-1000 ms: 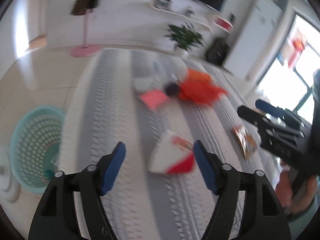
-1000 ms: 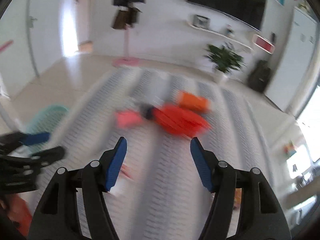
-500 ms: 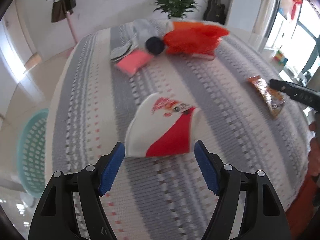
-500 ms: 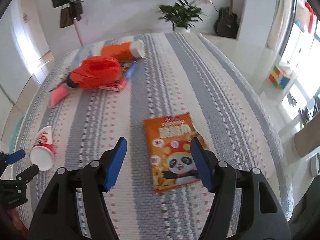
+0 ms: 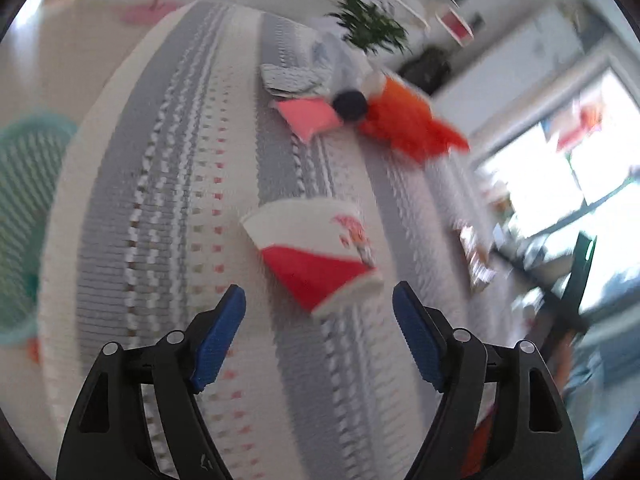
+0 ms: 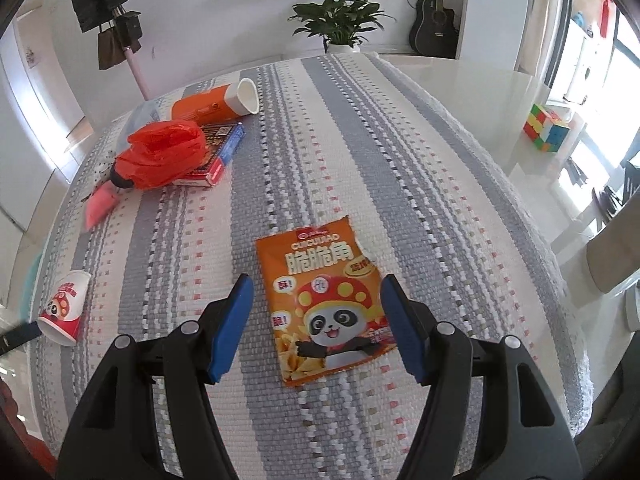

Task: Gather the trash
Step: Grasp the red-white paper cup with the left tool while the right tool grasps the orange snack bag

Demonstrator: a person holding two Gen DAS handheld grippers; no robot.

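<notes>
paper cup (image 5: 316,256) on side, mouth toward left gripper (image 5: 318,322); both grippers spread, right gripper (image 6: 316,322) empty.

Bright daylight, blown-out window (image 5: 560,176) glare, left view motion-blurred, right view sharp, fisheye-warped edges

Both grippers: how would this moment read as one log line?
left gripper open, over cup | right gripper open, over snack bag | nothing held

Red-white paper cup (image 5: 316,254) on its side; orange snack bag (image 6: 326,300) flat.
</notes>
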